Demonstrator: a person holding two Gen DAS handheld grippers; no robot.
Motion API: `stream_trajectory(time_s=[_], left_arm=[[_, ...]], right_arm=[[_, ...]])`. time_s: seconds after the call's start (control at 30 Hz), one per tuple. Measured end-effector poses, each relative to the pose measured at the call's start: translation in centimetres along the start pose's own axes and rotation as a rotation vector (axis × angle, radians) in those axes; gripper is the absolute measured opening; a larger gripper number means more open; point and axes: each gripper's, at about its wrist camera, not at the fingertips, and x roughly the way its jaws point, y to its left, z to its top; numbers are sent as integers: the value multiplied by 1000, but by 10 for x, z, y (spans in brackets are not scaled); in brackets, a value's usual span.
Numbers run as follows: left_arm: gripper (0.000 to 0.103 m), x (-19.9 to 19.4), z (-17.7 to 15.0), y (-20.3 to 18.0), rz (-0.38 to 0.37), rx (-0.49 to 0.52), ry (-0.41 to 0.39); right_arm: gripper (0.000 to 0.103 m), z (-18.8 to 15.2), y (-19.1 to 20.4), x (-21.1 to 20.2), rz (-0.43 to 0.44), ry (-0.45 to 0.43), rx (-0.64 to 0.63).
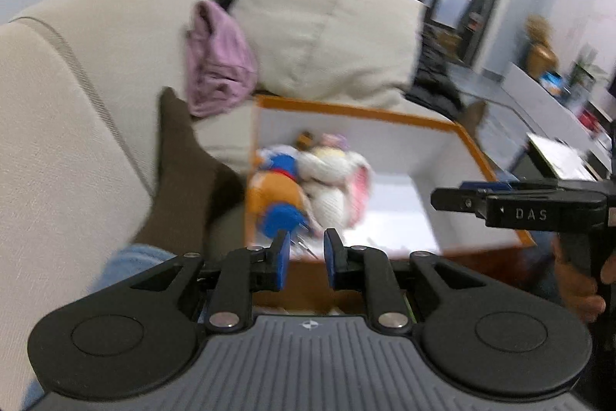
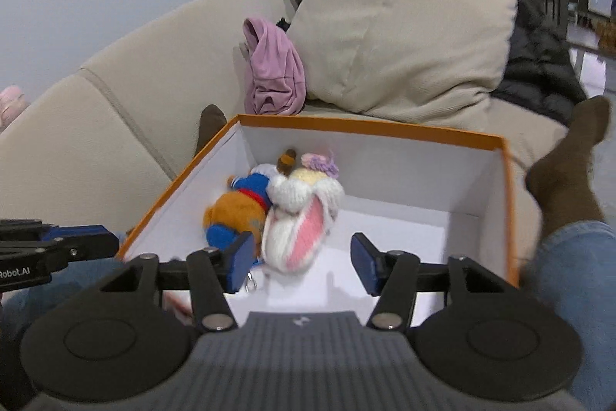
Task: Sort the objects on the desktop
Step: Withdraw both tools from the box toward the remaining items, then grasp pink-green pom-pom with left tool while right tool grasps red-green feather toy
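Both tools are hovering over an open box [image 2: 385,133] with an orange rim and white inside, which is sitting on a beige sofa [image 2: 127,110] between the person's 2 legs in jeans and brown socks [image 2: 569,180]. Left tool [image 1: 306,259] is showing a narrow gap between its blue pads [image 1: 334,257], nothing between them, not gripping anything; it is sitting at the near left corner of the box. Right tool [image 2: 304,262] is standing roughly half open, pads [image 2: 362,262] well apart and empty, pointing down into the box from its near edge. 2 plush toys are lying touching each other on the box floor at the left wall: an orange-and-blue plush [image 2: 235,214] and, just beside it on the right, a white knitted bunny [image 2: 300,218] with a pink ear lining and a purple tuft. A small metal keyring [image 2: 251,283] is lying near the right tool's left pad; I cannot tell which toy it belongs to. The rest of the box floor is bare white. Behind the box, a crumpled pink garment [image 2: 275,72] is leaning against a beige cushion [image 2: 404,37], and a dark jacket [image 2: 539,64] is lying at the right of the cushion. Left wrist view is motion-blurred.
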Motion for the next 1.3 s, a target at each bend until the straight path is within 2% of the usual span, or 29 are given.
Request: stream_trajectory(time_s=[0.17, 0.2, 0.23, 0.3, 0.43, 0.53, 0.63, 0.8, 0.97, 1.07, 1.13, 1.17, 1.3], left_arm=[[36, 0, -22, -29, -109, 62, 27], [40, 3, -26, -35, -119, 79, 36], [50, 6, -31, -41, -124, 96, 46], [58, 15, -40, -51, -133, 119, 54], [61, 37, -52, -63, -136, 130, 88], [65, 56, -58, -69, -147, 117, 125], [65, 69, -64, -73, -147, 100, 155], [65, 87, -67, -69, -143, 46, 173], [64, 98, -67, -69, -153, 1, 169], [63, 104, -68, -72, -150, -8, 172], [63, 108, -69, -74, -149, -7, 172], [63, 108, -70, -75, -151, -2, 164], [63, 108, -71, -77, -157, 11, 165]], right_arm=[[52, -36, -17, -36, -48, 13, 63], [52, -43, -18, -43, -72, -12, 57], [50, -48, -17, -50, -116, -33, 35], [47, -56, -18, -60, -199, -42, 20], [44, -73, -39, -68, -169, 19, 115], [43, -84, -59, -57, -173, 86, 220], [43, -91, -80, -42, -126, 128, 350], [43, -95, -105, -16, -67, 180, 525], [42, -99, -114, 1, -20, 189, 595], [34, -102, -117, 13, -6, 213, 613], [22, -106, -118, 21, 21, 238, 634], [20, -107, -118, 24, 20, 244, 637], [8, -106, -109, 18, 9, 226, 580]])
